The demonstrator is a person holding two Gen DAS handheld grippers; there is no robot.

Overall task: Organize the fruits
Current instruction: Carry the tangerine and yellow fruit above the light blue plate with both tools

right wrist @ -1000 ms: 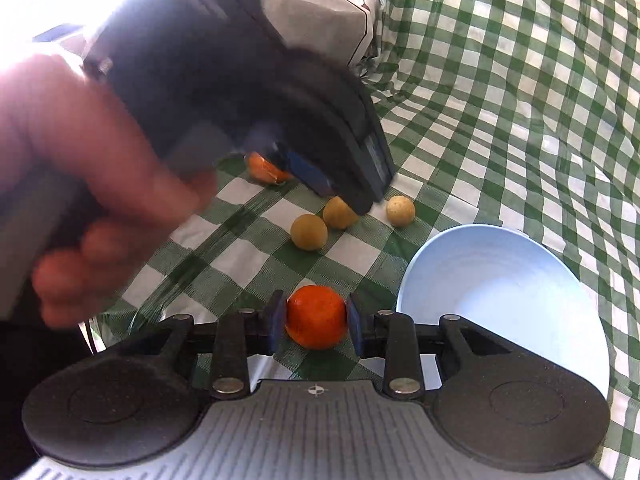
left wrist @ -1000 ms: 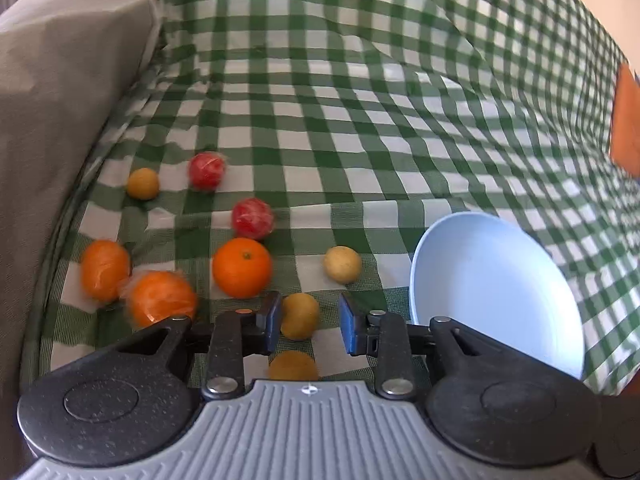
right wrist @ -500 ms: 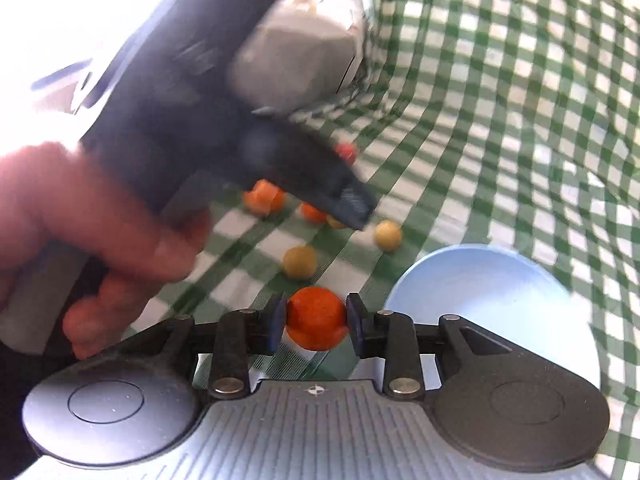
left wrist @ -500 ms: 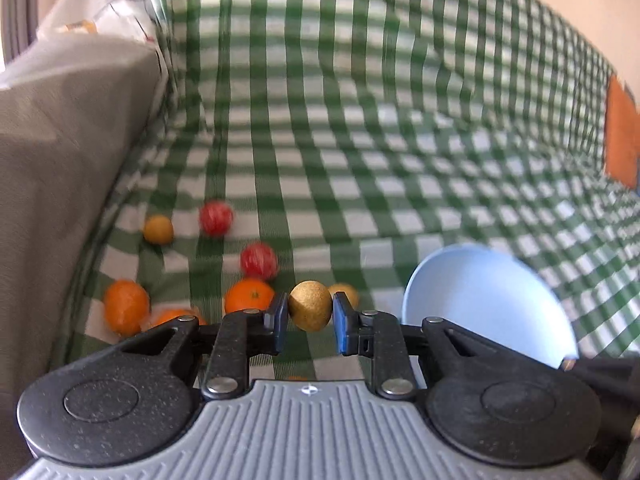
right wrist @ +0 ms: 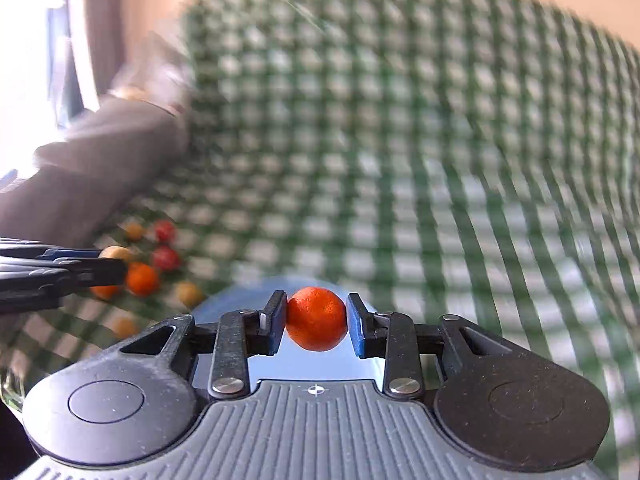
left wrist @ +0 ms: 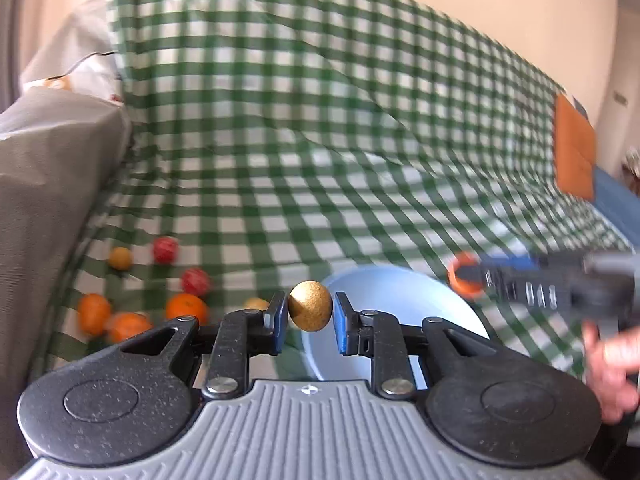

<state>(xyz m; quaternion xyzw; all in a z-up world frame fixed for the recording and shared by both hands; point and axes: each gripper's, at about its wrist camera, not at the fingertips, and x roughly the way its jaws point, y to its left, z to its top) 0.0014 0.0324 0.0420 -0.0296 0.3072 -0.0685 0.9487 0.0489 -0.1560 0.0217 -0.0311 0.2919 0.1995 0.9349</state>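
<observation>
Both fruits are off the cloth (left wrist: 320,128) now, up from a sec ago, so the drop into the bowl (left wrist: 404,292) looks next. My left gripper (left wrist: 310,317) pinches a tan fruit (left wrist: 310,311) at the bowl's edge; my right gripper (right wrist: 316,323) pinches an orange (right wrist: 317,318) above it (view blurred). Green check cloth over a sofa, grey cushion (left wrist: 44,184) left, rest of fruit (left wrist: 186,307) waiting.

No legible text or labels.

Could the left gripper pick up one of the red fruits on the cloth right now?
Probably not: the left gripper is shut on a yellow fruit, so its jaws are full. The red fruits lie uncovered on the checked cloth.
</observation>
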